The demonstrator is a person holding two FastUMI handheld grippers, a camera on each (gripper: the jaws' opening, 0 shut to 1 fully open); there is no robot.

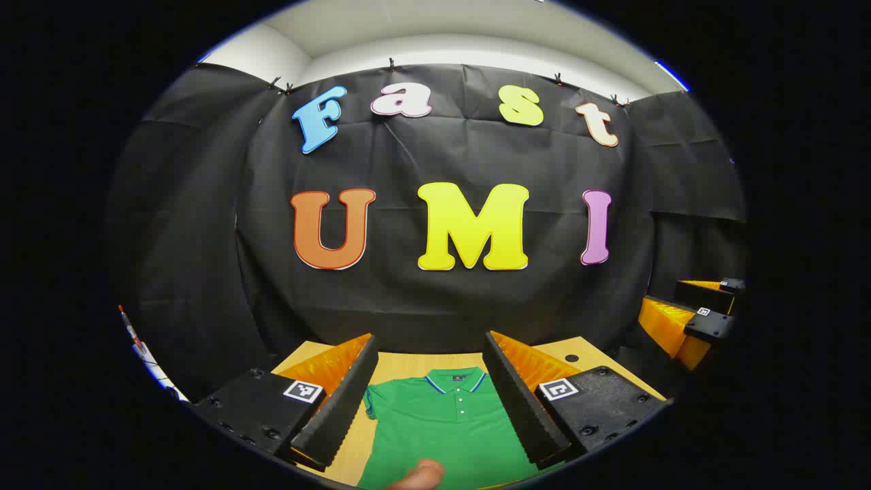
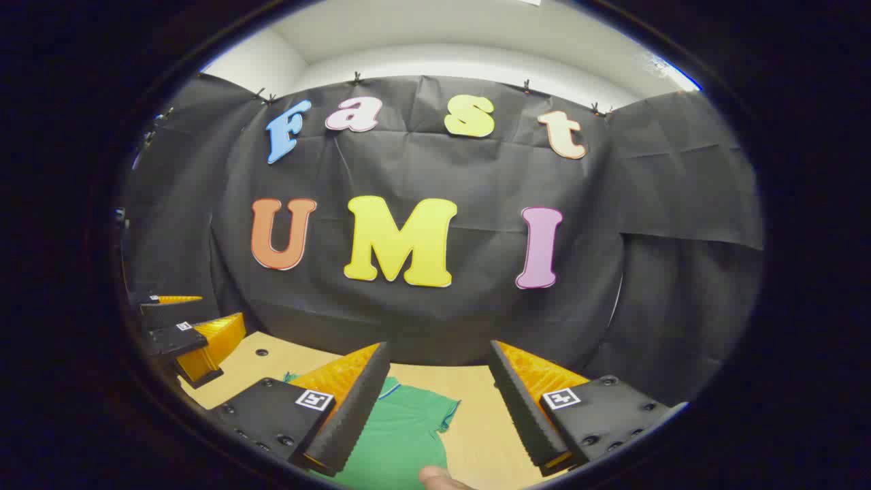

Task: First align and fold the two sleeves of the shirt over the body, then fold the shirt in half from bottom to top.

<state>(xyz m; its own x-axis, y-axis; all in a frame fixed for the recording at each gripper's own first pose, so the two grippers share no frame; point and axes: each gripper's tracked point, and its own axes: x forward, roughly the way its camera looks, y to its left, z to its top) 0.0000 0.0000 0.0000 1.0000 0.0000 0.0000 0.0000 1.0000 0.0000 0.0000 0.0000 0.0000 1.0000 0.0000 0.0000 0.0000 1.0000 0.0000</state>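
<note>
A green polo shirt (image 1: 442, 429) with a blue-trimmed collar lies flat on the wooden table (image 1: 401, 367), collar toward the booth wall. My left gripper (image 1: 435, 401) hovers open above its chest, fingers spread either side of the collar. In the right gripper view the shirt (image 2: 401, 435) shows its right short sleeve spread out on the table. My right gripper (image 2: 435, 408) is open above that sleeve and the bare wood beside it. Nothing is held by either gripper. The right gripper (image 1: 694, 320) also appears far right in the left gripper view, and the left gripper (image 2: 184, 333) far left in the right gripper view.
The black cloth wall stands close behind the table's far edge. A small round hole (image 1: 571, 358) marks the tabletop near the back right, another hole (image 2: 262, 353) near the back left. A fingertip (image 1: 422, 475) shows at the bottom edge.
</note>
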